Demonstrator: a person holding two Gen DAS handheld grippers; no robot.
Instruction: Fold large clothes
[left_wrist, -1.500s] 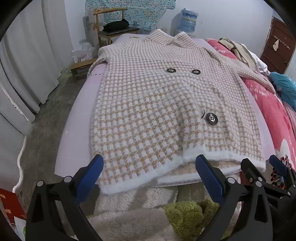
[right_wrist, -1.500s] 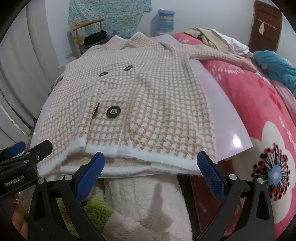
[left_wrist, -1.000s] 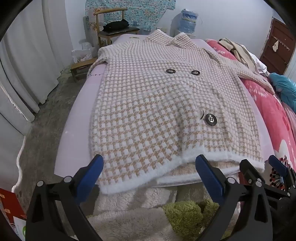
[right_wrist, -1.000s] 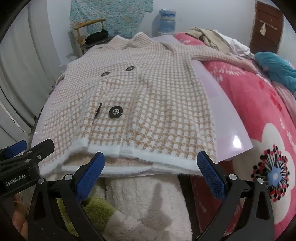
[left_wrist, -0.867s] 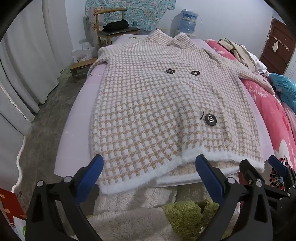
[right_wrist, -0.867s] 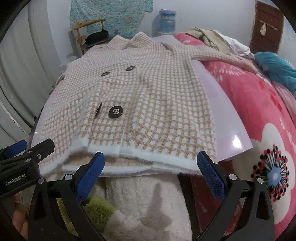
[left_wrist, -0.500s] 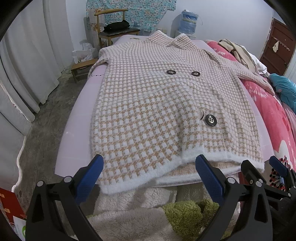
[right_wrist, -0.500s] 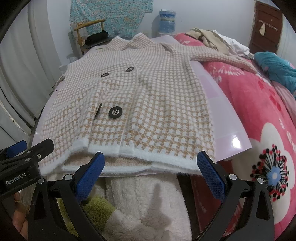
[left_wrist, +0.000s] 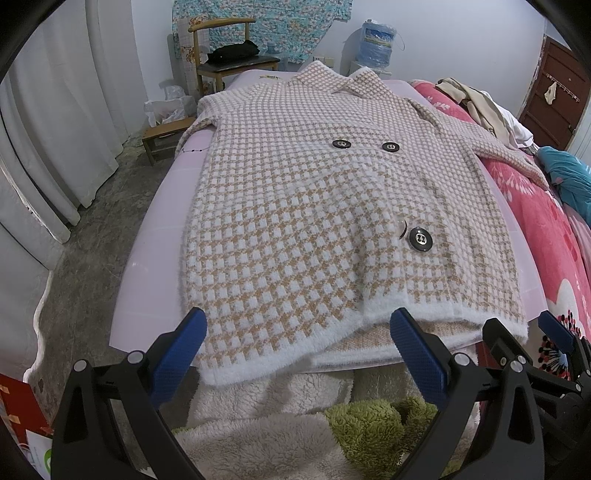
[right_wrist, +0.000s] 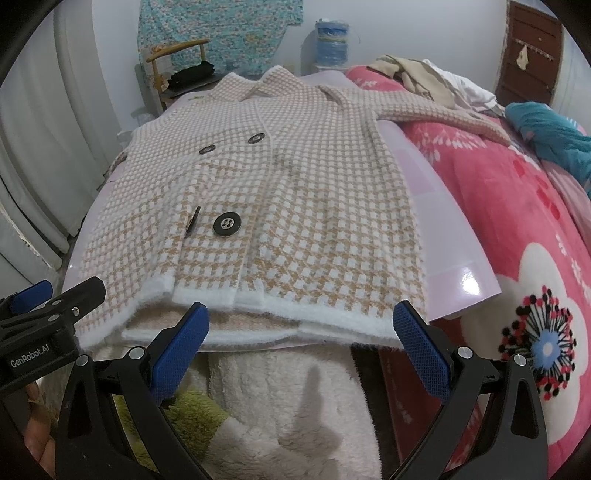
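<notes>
Both hand-held grippers (left_wrist: 297, 349) (right_wrist: 301, 332) wide open, empty, at the hem of the lengthwise coat (left_wrist: 314, 206), collar far.

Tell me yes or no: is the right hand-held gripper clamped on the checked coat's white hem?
No. The right hand-held gripper stands wide open, its blue pads just short of the fluffy beige-and-white checked coat.

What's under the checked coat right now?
The checked coat lies on a glossy pink board, bare along its left and right edges. Whatever lies beneath the coat's middle is covered.
</notes>
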